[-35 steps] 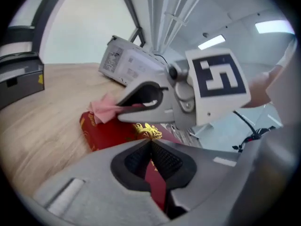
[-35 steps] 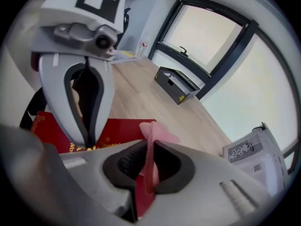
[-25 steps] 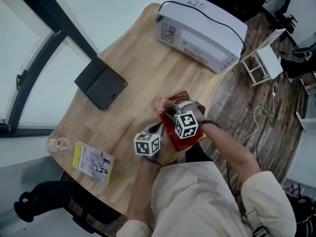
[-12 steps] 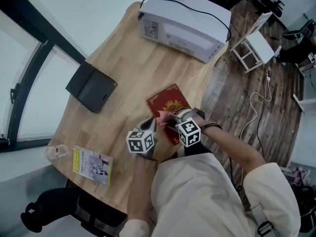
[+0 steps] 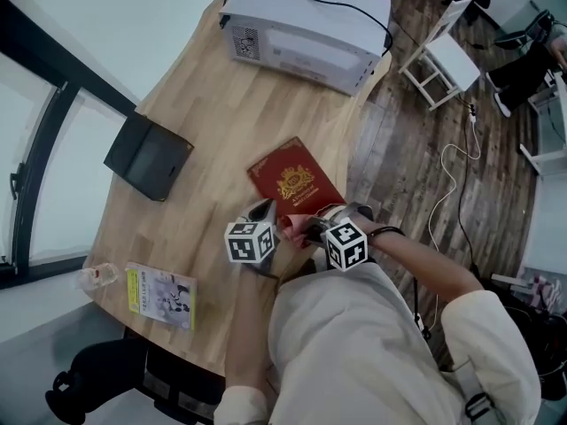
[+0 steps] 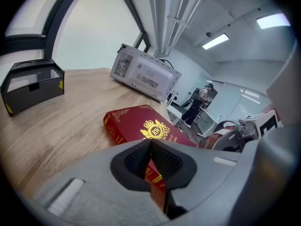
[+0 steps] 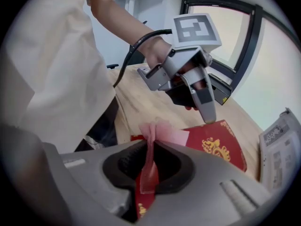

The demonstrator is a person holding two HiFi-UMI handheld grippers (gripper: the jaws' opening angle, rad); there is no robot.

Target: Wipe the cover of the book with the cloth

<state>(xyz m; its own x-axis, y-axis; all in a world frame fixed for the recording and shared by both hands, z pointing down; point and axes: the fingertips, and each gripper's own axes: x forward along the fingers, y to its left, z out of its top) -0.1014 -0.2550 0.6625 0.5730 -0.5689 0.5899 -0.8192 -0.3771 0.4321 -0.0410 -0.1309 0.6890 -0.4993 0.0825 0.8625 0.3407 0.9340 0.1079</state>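
Observation:
A dark red book (image 5: 291, 182) with a gold crest lies flat on the wooden table (image 5: 213, 104). My right gripper (image 5: 307, 229) is shut on a pink cloth (image 5: 295, 227), which rests at the book's near end. In the right gripper view the cloth (image 7: 160, 132) stands folded between the jaws, over the book (image 7: 217, 143). My left gripper (image 5: 262, 210) is shut with nothing in it. Its tip (image 7: 207, 114) touches the book's near left edge. In the left gripper view the book (image 6: 136, 125) lies just beyond the closed jaws (image 6: 151, 150).
A white machine (image 5: 301, 27) with a black cable stands at the table's far end. A black case (image 5: 147, 158) lies at the left, a yellow booklet (image 5: 160, 296) and a small clear bottle (image 5: 95, 278) near the front left corner. A white stool (image 5: 442, 64) stands on the floor at the right.
The right gripper has drawn the cloth along the cover toward me, from the book's middle to its near end, uncovering most of the book. The left gripper has stayed at the book's left edge.

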